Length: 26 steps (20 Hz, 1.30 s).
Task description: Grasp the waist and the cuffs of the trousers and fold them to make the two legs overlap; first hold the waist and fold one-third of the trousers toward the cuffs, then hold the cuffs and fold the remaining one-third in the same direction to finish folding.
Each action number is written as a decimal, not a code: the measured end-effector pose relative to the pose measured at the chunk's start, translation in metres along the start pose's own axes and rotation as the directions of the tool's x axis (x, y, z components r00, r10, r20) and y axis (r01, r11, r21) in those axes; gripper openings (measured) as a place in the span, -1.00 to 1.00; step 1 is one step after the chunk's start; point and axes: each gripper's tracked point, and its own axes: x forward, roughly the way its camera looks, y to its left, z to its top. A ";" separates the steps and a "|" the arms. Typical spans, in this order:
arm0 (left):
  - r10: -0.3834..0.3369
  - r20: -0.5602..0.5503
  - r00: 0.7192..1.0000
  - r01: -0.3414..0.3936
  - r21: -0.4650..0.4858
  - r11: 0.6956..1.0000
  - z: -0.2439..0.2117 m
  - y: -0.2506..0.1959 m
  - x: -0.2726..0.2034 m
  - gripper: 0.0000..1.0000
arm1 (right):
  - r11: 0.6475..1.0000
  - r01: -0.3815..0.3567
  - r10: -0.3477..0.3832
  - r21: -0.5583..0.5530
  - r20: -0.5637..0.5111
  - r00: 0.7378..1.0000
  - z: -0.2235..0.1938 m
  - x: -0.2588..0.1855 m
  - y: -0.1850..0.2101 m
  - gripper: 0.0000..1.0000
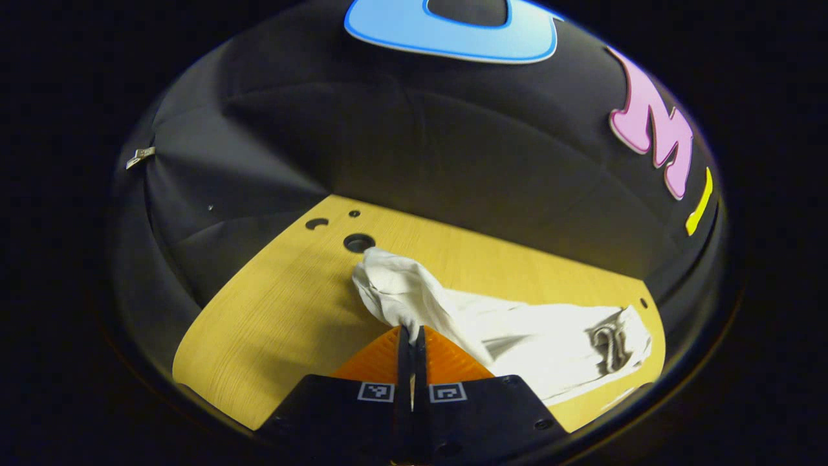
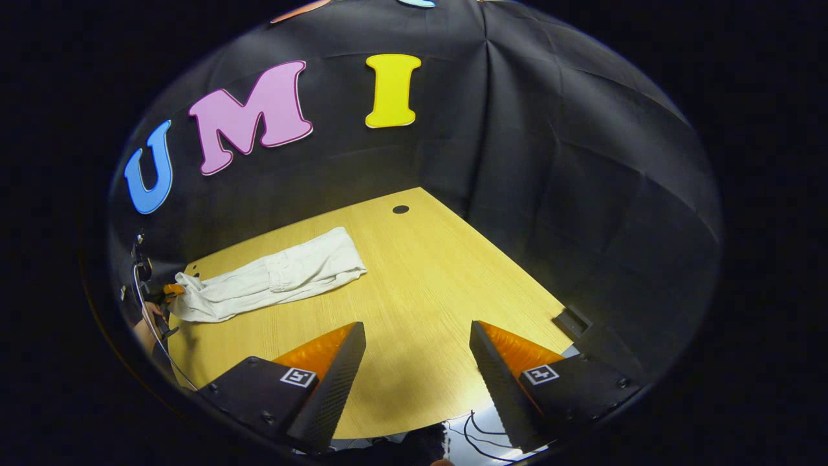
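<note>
Hand-held gripper left [image 1: 411, 336] pinches the trousers [image 1: 517, 336] at lower centre on our bench [image 1: 272, 310]; the right [image 2: 417, 349] hangs spread, well apart. We judge legs overlapped, both thirds left.

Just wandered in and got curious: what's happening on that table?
A person is folding white trousers on a wooden table, holding a two-finger gripper in each hand. The left gripper is shut on one end of the trousers, lifting that end a little. The right gripper is open and holds nothing, with the trousers lying long and narrow farther off on the table.
</note>
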 end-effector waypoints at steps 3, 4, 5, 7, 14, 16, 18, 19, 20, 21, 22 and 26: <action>-0.045 0.055 0.997 0.046 -0.019 0.999 0.028 -0.037 -0.017 -0.89 | 1.000 -0.010 0.010 -0.029 0.011 1.000 0.006 0.018 -0.009 0.99; -0.056 0.074 0.996 0.057 -0.013 0.998 0.034 -0.050 -0.021 -0.89 | 0.999 -0.022 0.022 -0.045 0.009 1.000 0.008 0.024 -0.011 0.99; -0.064 0.093 0.994 0.065 -0.004 0.998 0.041 -0.064 -0.026 -0.89 | 0.997 -0.034 0.035 -0.066 0.009 0.999 0.010 0.030 -0.014 0.99; -0.080 0.125 0.989 0.080 0.006 0.997 0.053 -0.096 -0.038 -0.89 | 0.993 -0.058 0.058 -0.099 -0.004 0.998 0.016 0.041 -0.023 0.99; -0.173 0.218 0.961 0.164 0.057 0.985 0.090 -0.238 -0.068 -0.90 | 0.978 -0.139 0.144 -0.153 0.027 0.989 0.060 0.083 -0.058 0.99; -0.196 0.224 0.955 0.184 0.073 0.980 0.089 -0.278 -0.072 -0.90 | 0.974 -0.171 0.177 -0.147 0.027 0.984 0.070 0.097 -0.067 0.99; -0.217 0.223 0.950 0.201 0.092 0.975 0.084 -0.319 -0.074 -0.90 | 0.969 -0.199 0.205 -0.149 0.024 0.979 0.075 0.111 -0.079 0.99; -0.225 0.221 0.949 0.206 0.106 0.973 0.079 -0.337 -0.075 -0.90 | 0.966 -0.208 0.214 -0.156 0.022 0.977 0.078 0.117 -0.086 0.99; -0.232 0.215 0.948 0.210 0.120 0.970 0.072 -0.355 -0.075 -0.90 | 0.963 -0.218 0.223 -0.161 0.017 0.975 0.078 0.123 -0.091 0.99; -0.241 0.208 0.948 0.217 0.130 0.967 0.065 -0.374 -0.074 -0.90 | 0.961 -0.228 0.232 -0.158 0.006 0.973 0.078 0.128 -0.097 0.98; -0.251 0.198 0.948 0.227 0.137 0.964 0.056 -0.394 -0.072 -0.90 | 0.960 -0.242 0.244 -0.144 0.003 0.970 0.078 0.133 -0.100 0.99; -0.258 0.123 0.958 0.235 0.171 0.957 0.005 -0.454 -0.053 -0.89 | 0.962 -0.243 0.246 -0.121 0.016 0.969 0.081 0.143 -0.118 0.99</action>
